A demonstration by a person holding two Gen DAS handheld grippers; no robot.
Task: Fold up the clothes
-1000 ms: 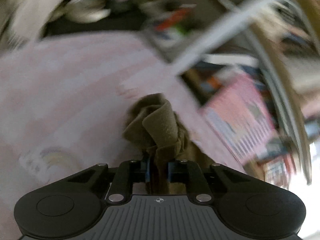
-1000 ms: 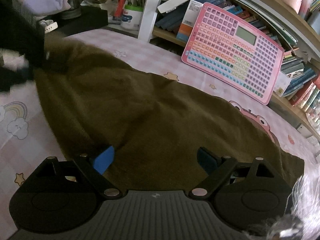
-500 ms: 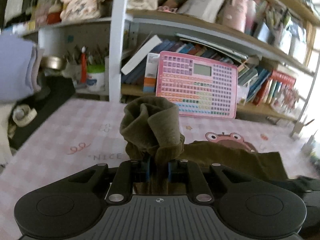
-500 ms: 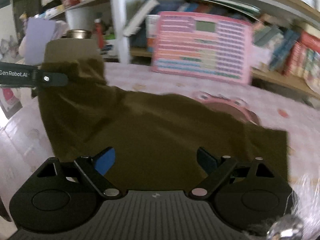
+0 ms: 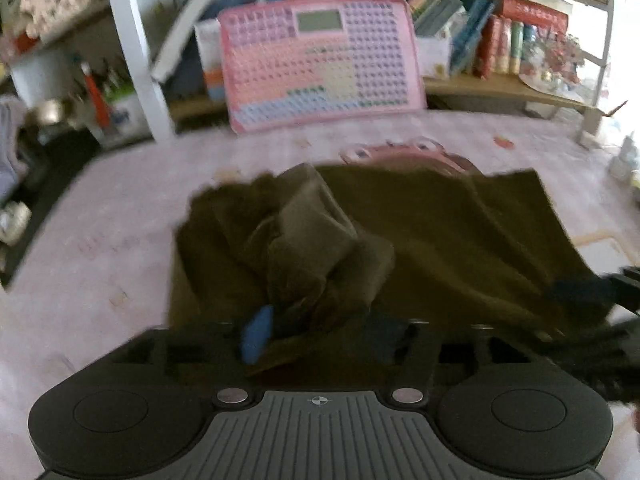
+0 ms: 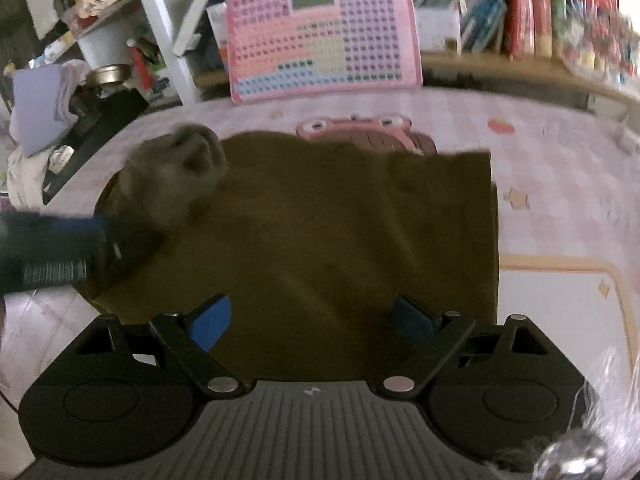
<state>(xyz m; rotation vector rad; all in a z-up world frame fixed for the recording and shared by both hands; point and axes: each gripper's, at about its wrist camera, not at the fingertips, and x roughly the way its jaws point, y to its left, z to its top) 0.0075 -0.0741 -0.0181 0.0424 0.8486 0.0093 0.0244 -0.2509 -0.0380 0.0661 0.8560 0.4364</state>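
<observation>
An olive-brown garment [image 6: 328, 232] lies spread on the pink checked table cover [image 6: 560, 184]. In the left wrist view the garment [image 5: 400, 240] has a bunched fold just ahead of my left gripper [image 5: 316, 332], whose jaws now stand apart with cloth lying loosely between them. My right gripper [image 6: 312, 320] is wide open just above the garment's near edge, holding nothing. The left gripper shows as a blurred dark shape at the left of the right wrist view [image 6: 52, 248], beside the bunched cloth [image 6: 180, 172].
A pink toy keyboard [image 6: 324, 32] leans against the bookshelf [image 6: 540, 20] at the table's far edge. A white shelf post [image 6: 164, 32] and cluttered cups stand at the back left. A pink frog print [image 6: 360, 128] shows beyond the garment.
My left gripper has carried the bunched cloth down onto the garment and opened its jaws. The right gripper has stayed open over the near edge.
</observation>
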